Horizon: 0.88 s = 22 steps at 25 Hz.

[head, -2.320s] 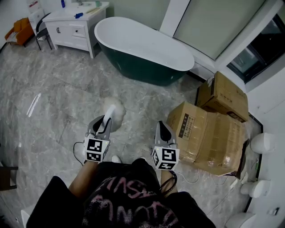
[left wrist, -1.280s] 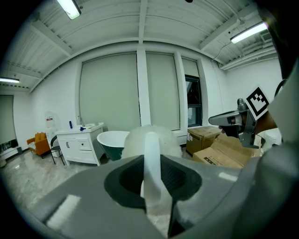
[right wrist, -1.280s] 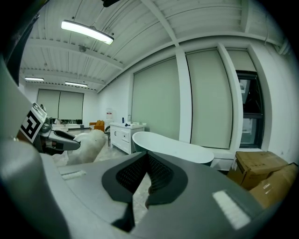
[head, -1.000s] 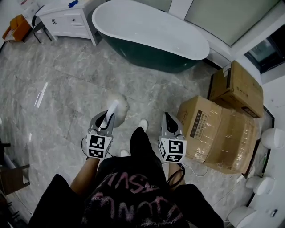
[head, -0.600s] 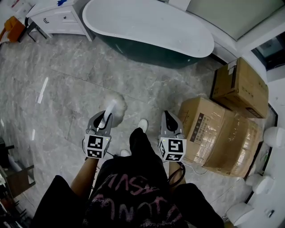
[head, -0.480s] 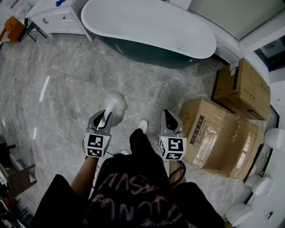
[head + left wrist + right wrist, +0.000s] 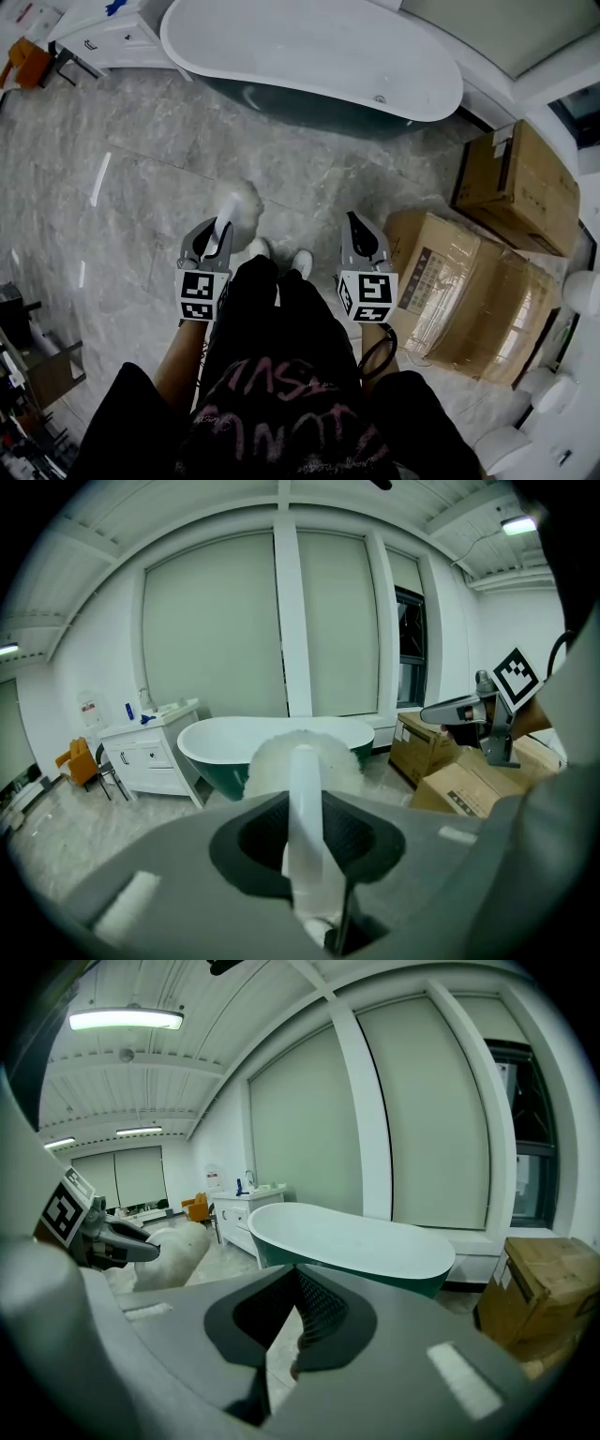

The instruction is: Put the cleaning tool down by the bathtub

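I've walked closer: the bathtub point(image 7: 309, 47) looms nearer than a second ago. My left hand-held gripper point(image 7: 214, 234) stays clamped on the cleaning tool point(image 7: 239, 202), carried above the floor point(image 7: 141, 169). My right hand-held gripper point(image 7: 359, 232) is closed and empty. The set-down remains.

We've got open marble floor point(image 7: 131, 187) ahead of us, running right up to the bathtub point(image 7: 309, 56) wall, so the left side is easy to pass through. On our right, the cardboard boxes point(image 7: 469, 291) sit just beside the right gripper point(image 7: 356, 225) and crowd that side. A white cabinet point(image 7: 103, 33) closes off the tub's left end.
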### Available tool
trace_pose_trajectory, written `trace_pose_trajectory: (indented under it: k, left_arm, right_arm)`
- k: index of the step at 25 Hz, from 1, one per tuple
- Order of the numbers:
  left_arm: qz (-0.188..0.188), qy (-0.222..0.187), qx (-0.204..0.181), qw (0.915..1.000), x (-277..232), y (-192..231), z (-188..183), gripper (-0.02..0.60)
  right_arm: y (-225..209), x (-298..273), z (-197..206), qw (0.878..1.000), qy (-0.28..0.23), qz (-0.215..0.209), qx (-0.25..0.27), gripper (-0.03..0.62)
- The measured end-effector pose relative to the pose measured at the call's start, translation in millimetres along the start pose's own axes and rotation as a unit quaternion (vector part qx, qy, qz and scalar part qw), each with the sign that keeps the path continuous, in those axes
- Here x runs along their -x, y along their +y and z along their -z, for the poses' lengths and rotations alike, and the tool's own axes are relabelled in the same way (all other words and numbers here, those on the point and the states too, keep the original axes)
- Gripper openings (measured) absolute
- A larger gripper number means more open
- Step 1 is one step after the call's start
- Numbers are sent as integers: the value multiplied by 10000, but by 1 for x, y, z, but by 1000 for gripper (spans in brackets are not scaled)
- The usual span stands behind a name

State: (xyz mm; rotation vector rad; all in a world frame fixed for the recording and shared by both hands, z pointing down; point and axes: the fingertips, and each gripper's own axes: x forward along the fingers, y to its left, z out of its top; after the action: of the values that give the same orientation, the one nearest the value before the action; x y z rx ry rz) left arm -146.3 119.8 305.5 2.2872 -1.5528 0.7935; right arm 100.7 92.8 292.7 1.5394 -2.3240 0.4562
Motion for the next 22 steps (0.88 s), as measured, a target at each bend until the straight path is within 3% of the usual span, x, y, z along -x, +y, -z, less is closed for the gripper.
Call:
trace_pose_trajectory:
  k: [12,22]
  left_arm:
    - [19,109,115,9999,-54,24,-3,87]
    - [-2,384,337,9987,-128,56,14,87]
  right_arm:
    - [-20,-32,9,9994,268,180,-134,23]
    - [-38,-98,35,9978,493,320,-295,23]
